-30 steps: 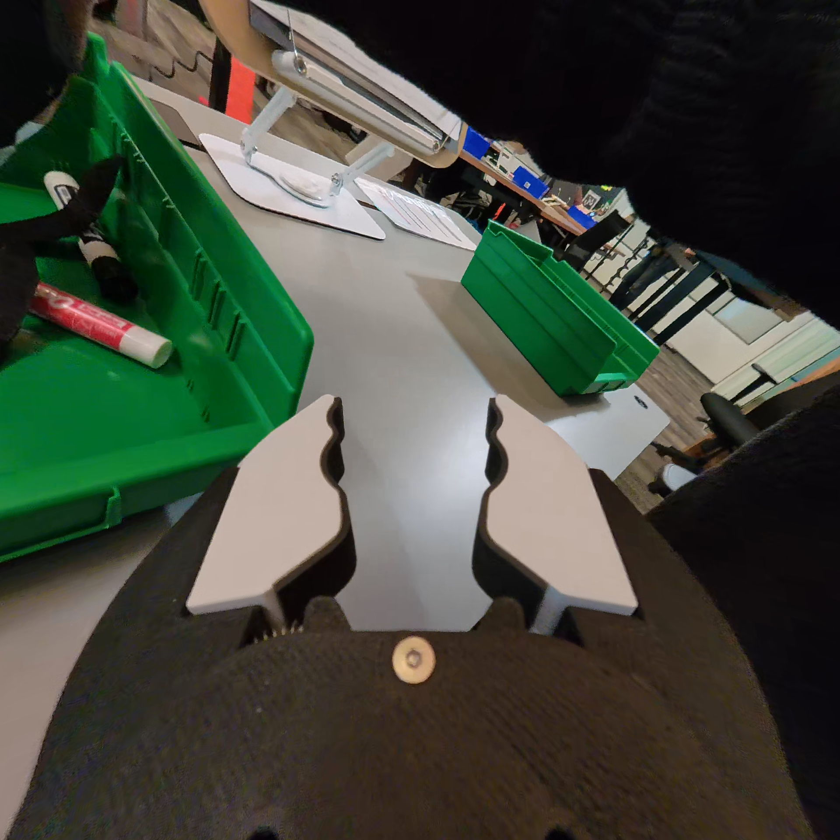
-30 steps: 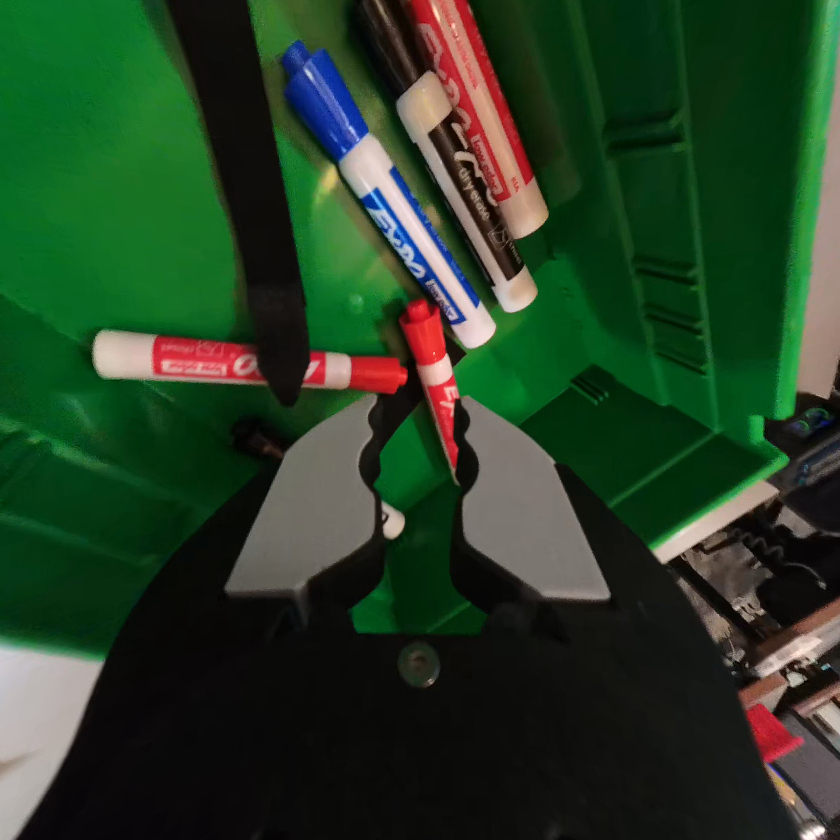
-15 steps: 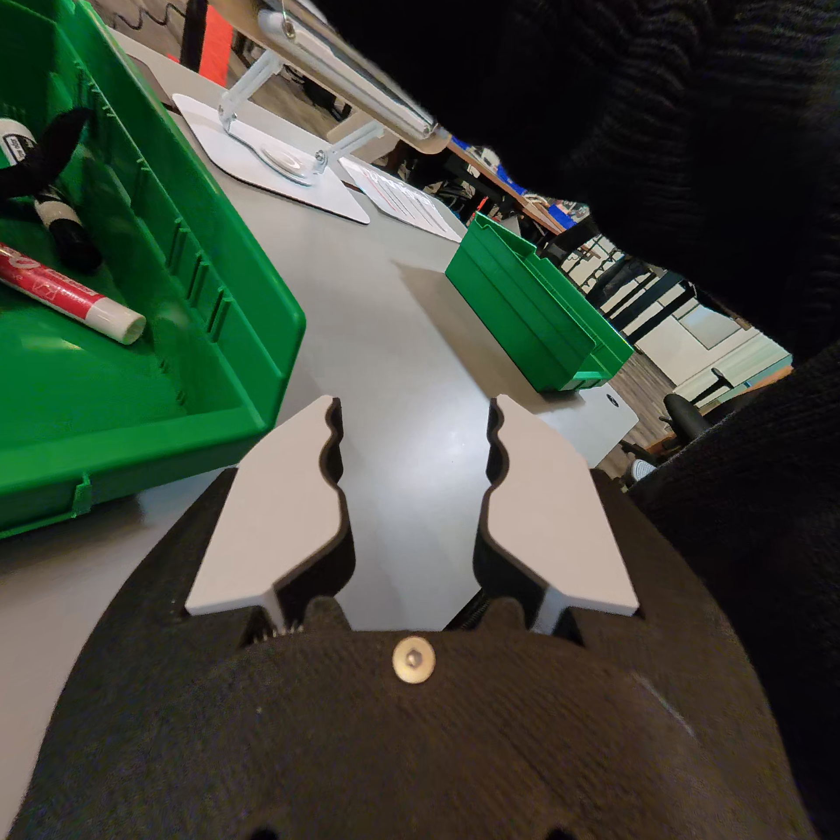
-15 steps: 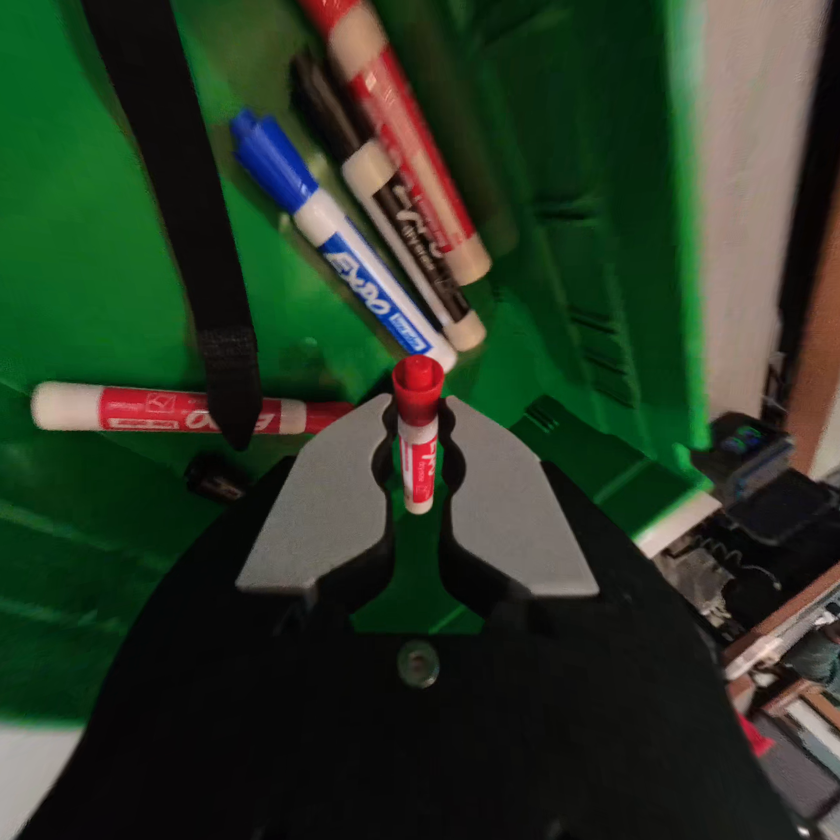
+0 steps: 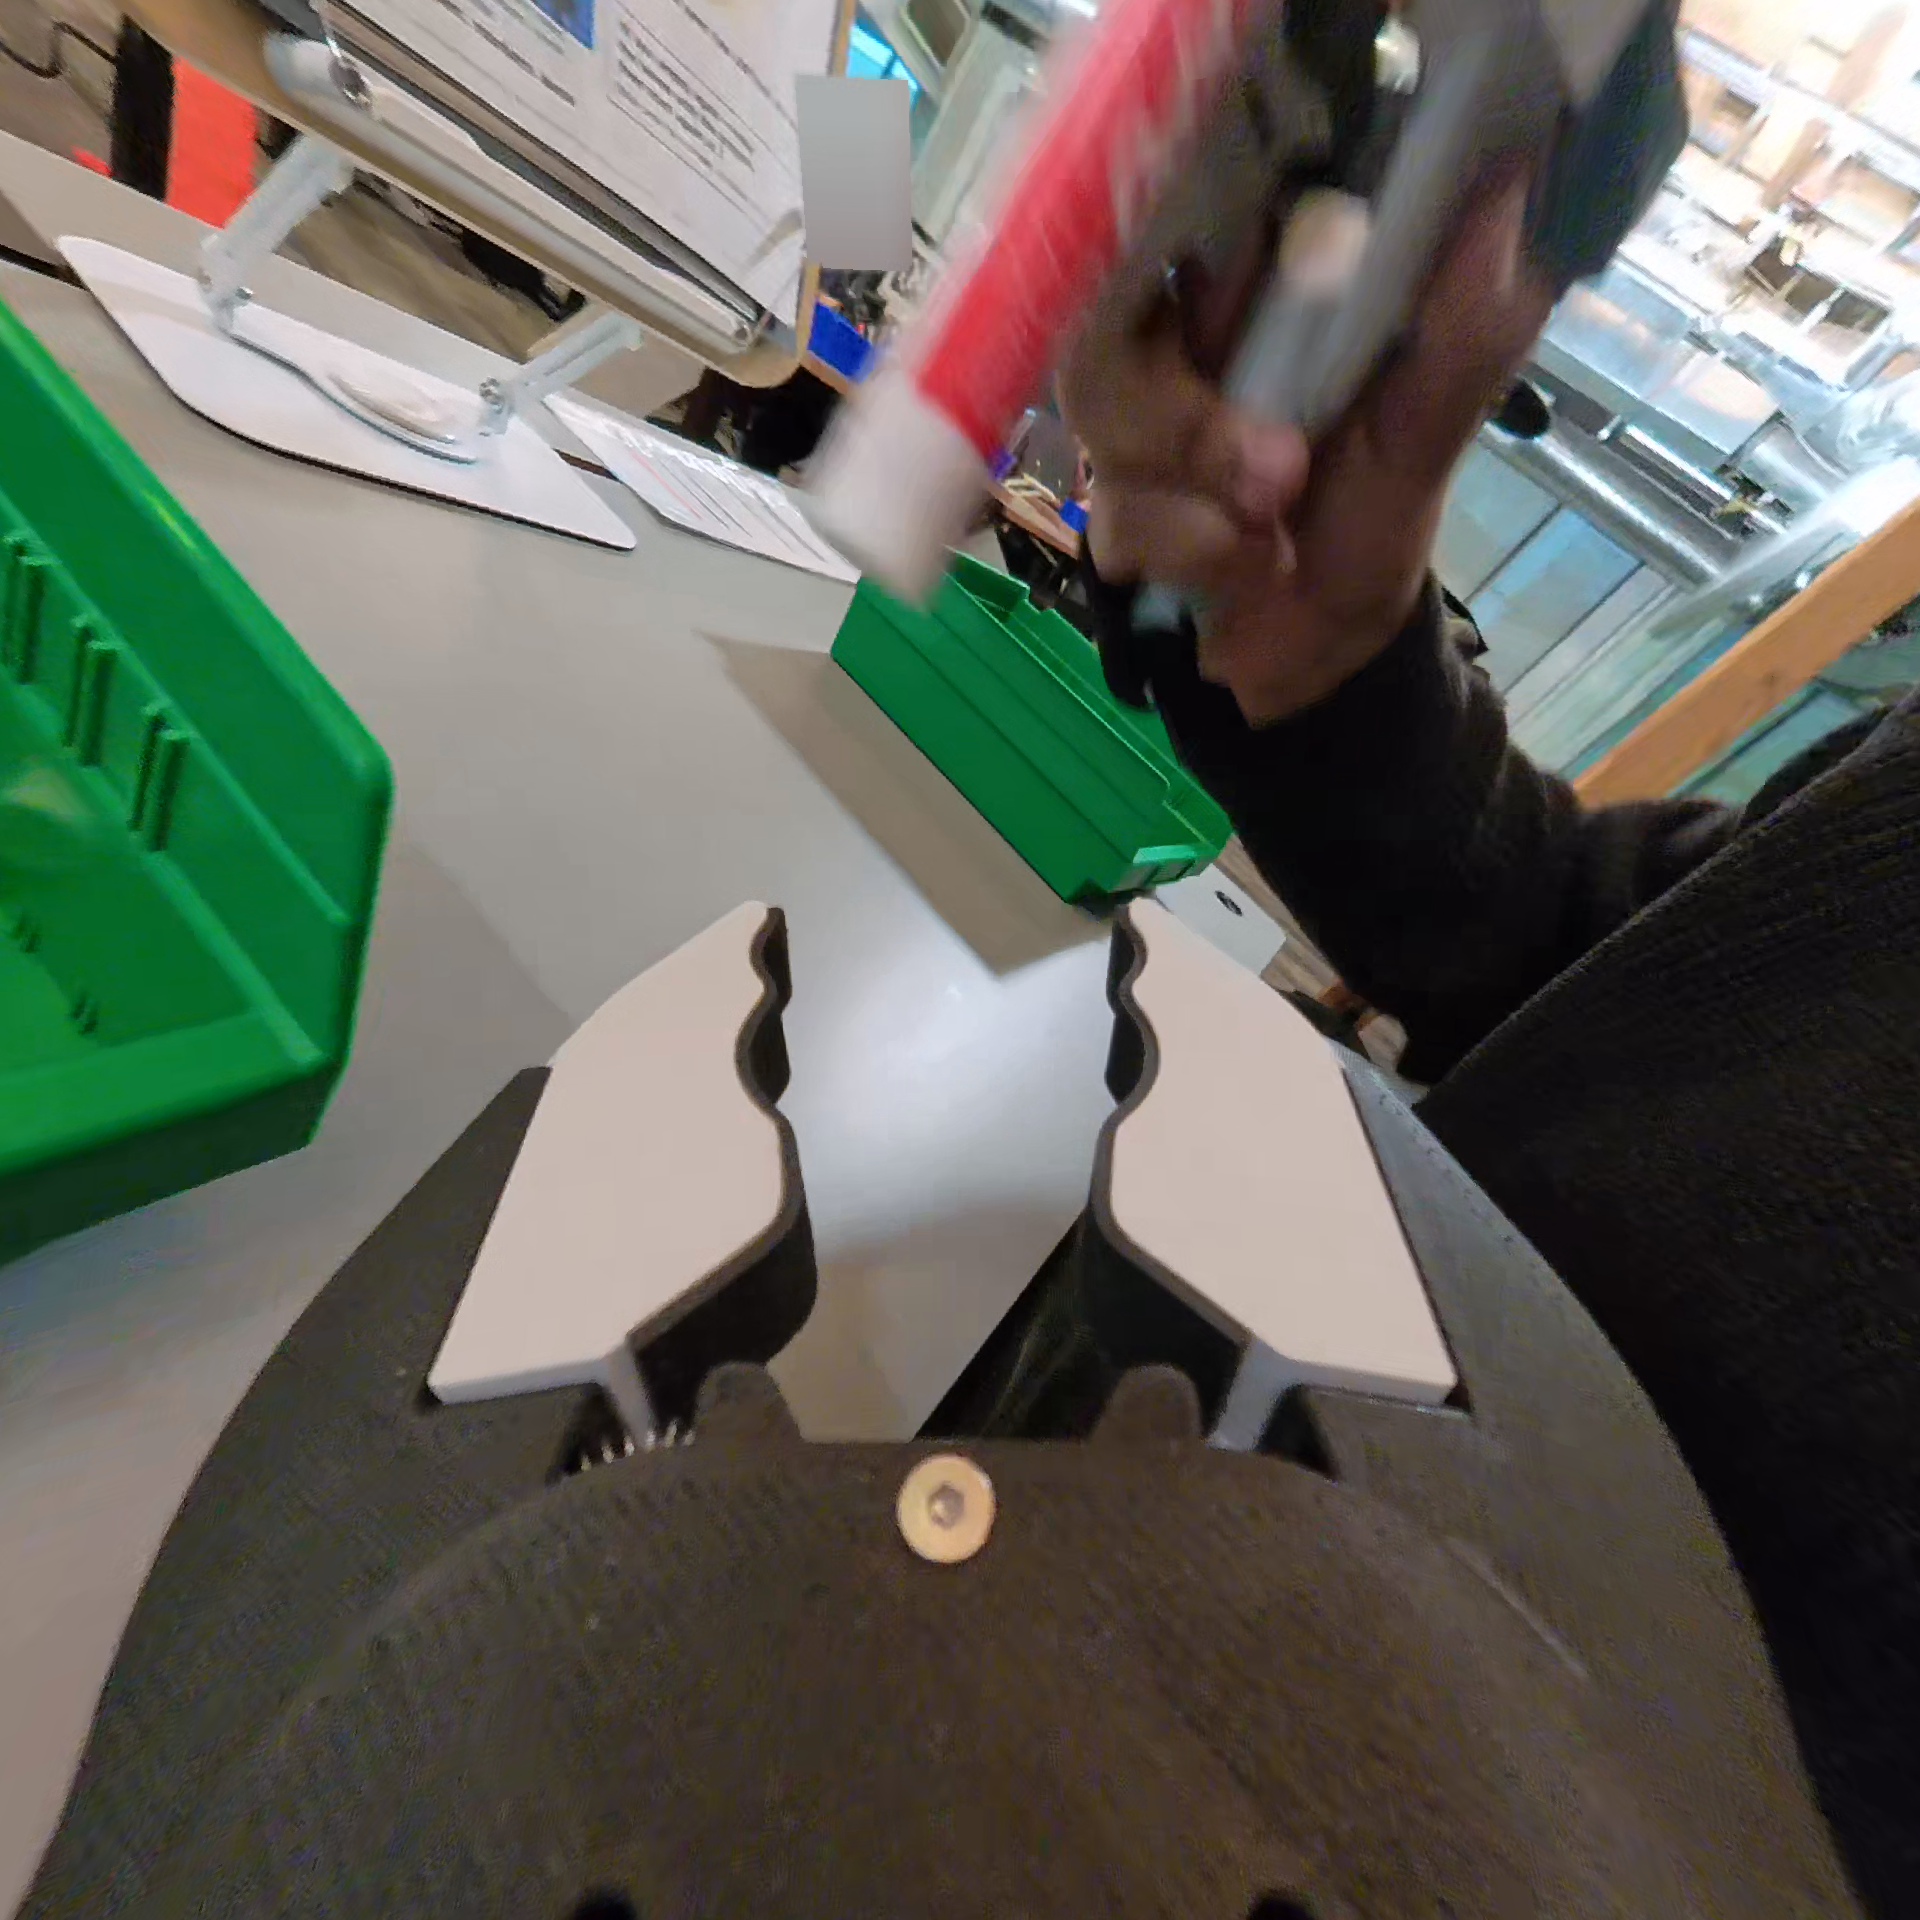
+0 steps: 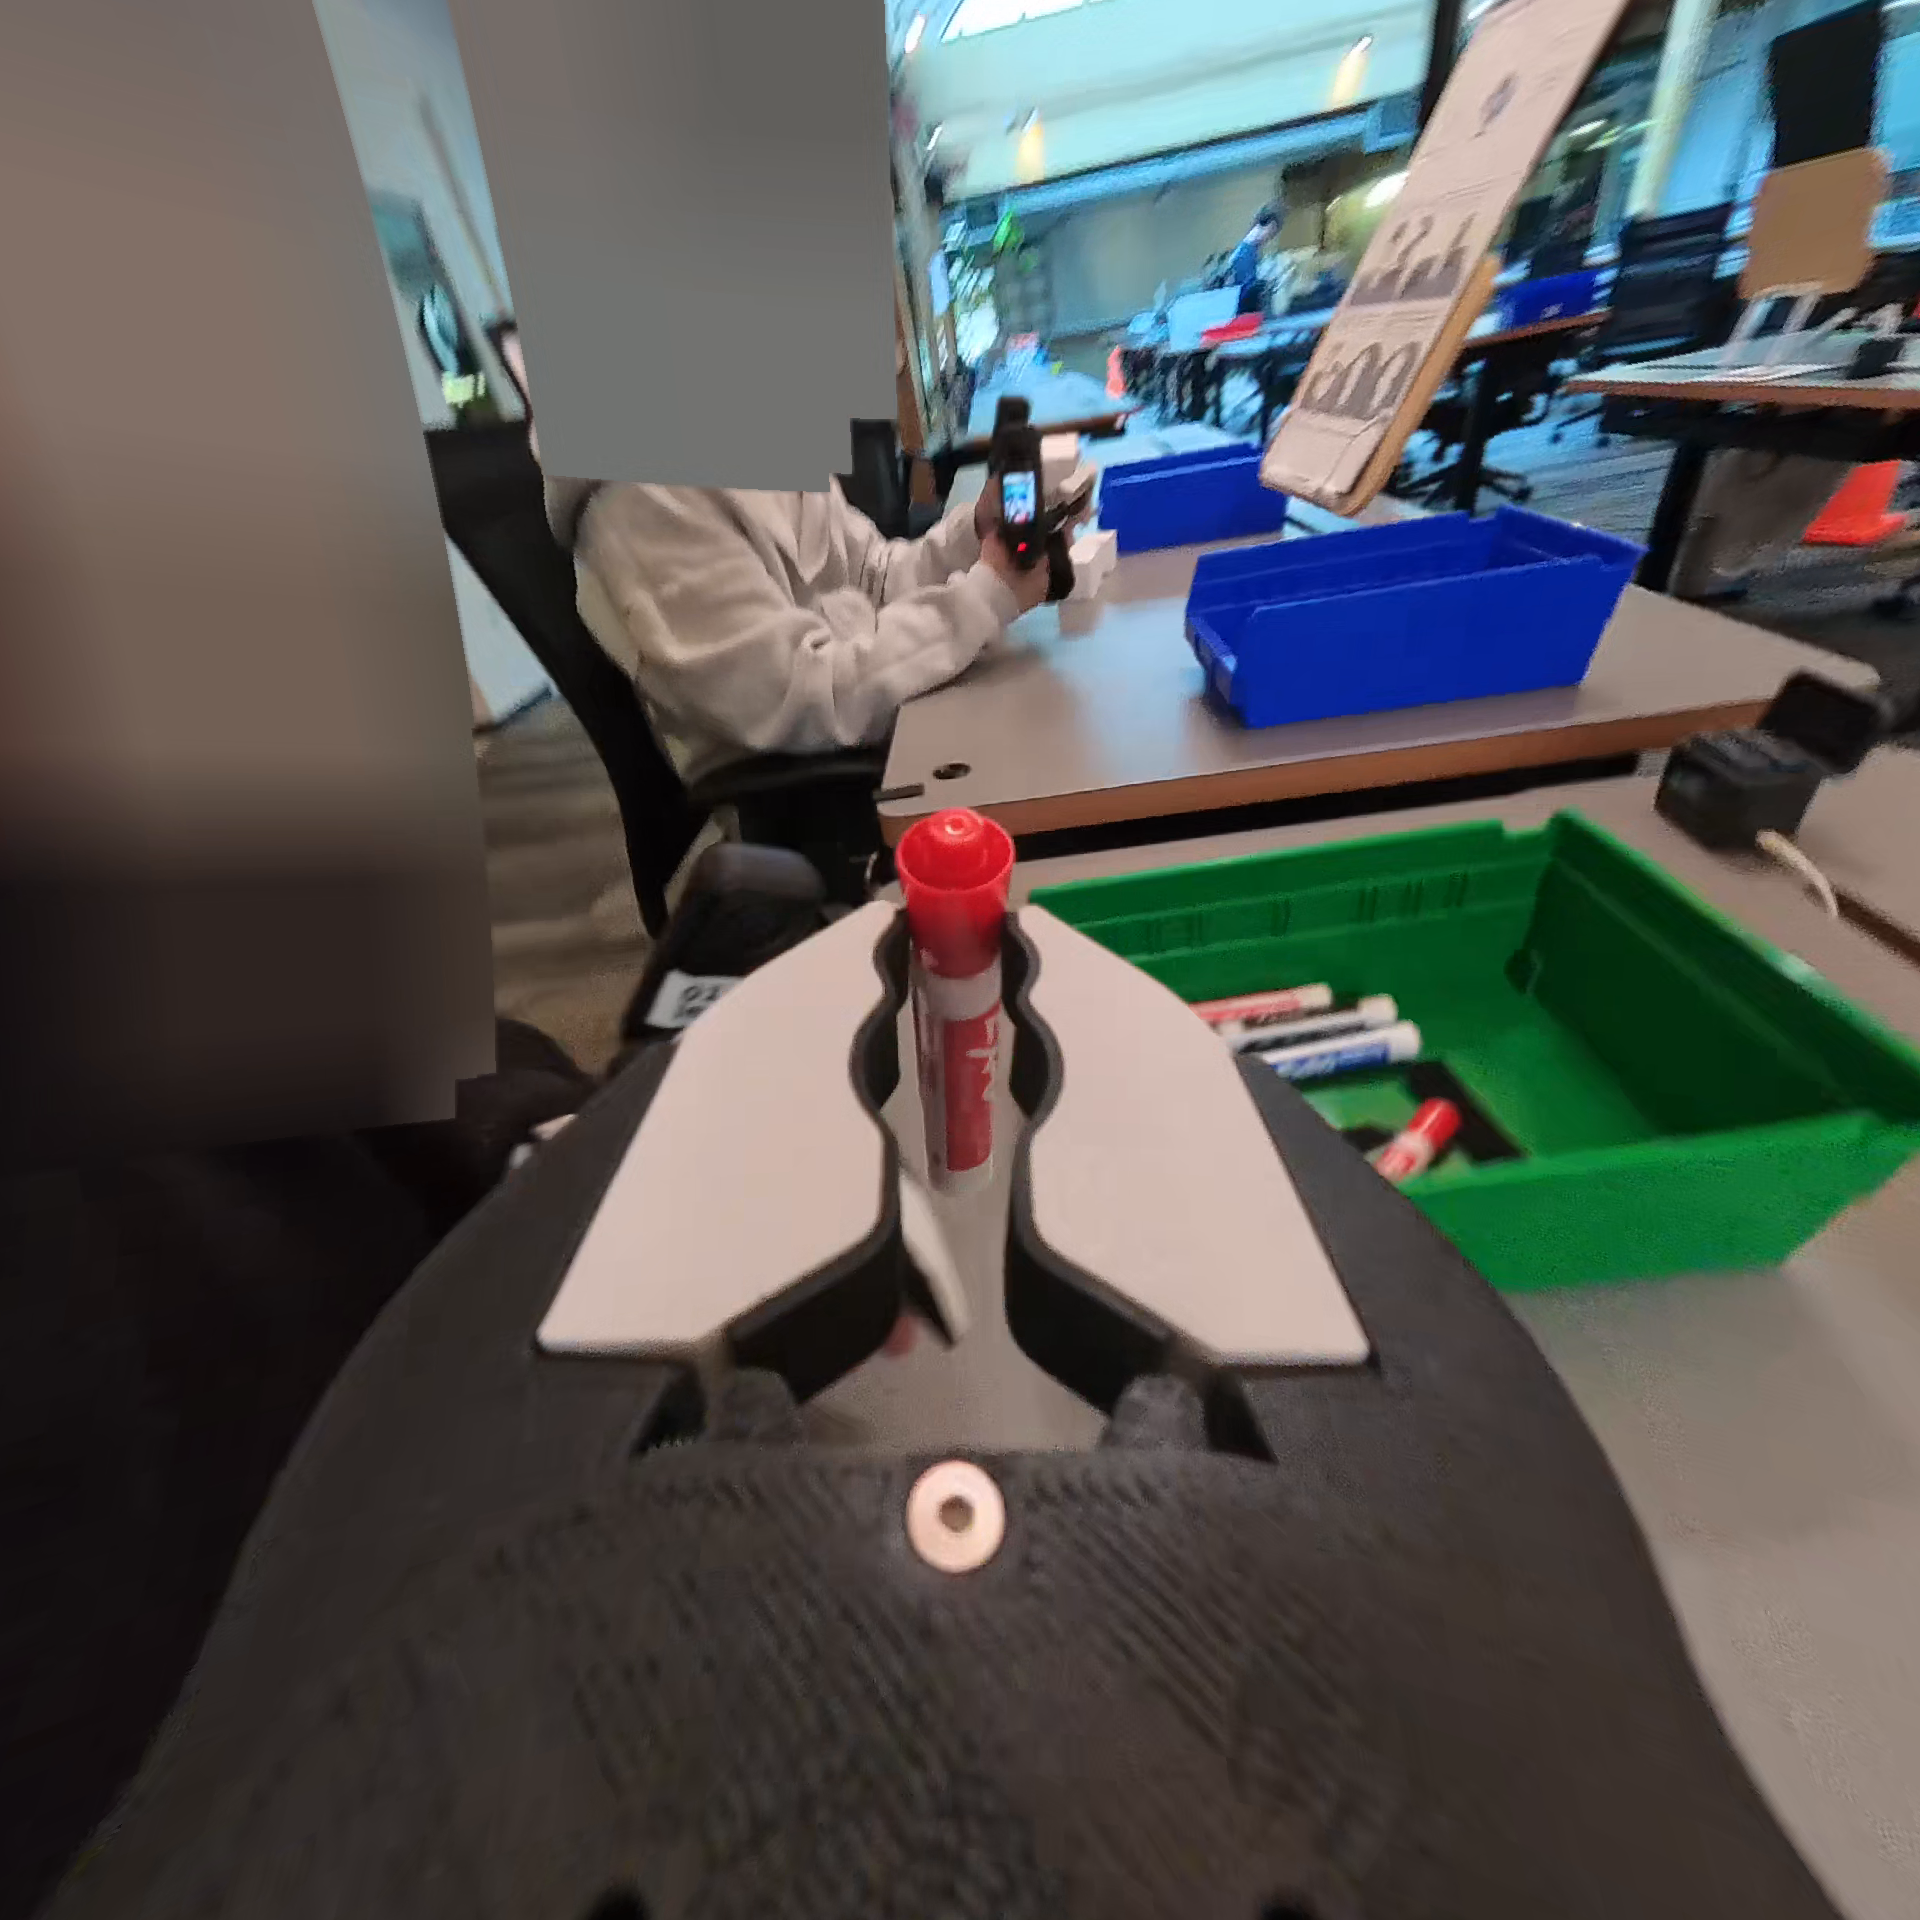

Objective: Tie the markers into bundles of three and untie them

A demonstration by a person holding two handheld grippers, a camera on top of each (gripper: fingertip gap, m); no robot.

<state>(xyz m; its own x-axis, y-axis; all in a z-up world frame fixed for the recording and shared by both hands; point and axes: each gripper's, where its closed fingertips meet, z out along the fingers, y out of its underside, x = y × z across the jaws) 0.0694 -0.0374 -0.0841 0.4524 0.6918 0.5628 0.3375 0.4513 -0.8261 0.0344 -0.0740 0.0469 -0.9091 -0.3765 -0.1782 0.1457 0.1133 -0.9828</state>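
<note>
The right tool (image 6: 954,940) clamps a red marker (image 6: 958,1023) mid-frame, clear of the green bin (image 6: 1662,1195) at right. The left tool (image 5: 943,971) gapes empty over bare desk (image 5: 582,727) between 2 bins.

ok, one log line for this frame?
right gripper: shut on red marker, lifted clear of green bin | left gripper: open, empty, over grey table

Grey desk (image 5: 582,727), smooth top. Large green bin (image 5: 187,935) on desk toward left edge. Second, smaller green bin (image 5: 1018,748) near far right corner, well apart from first. White stand base (image 5: 343,416) toward far edge; printed paper sheet (image 5: 717,499) flat just beside it.

Right wrist view: green bin (image 6: 1662,1195) on grey desk (image 6: 1714,1455), markers inside. Small black device (image 6: 1745,790) on desk behind bin.
</note>
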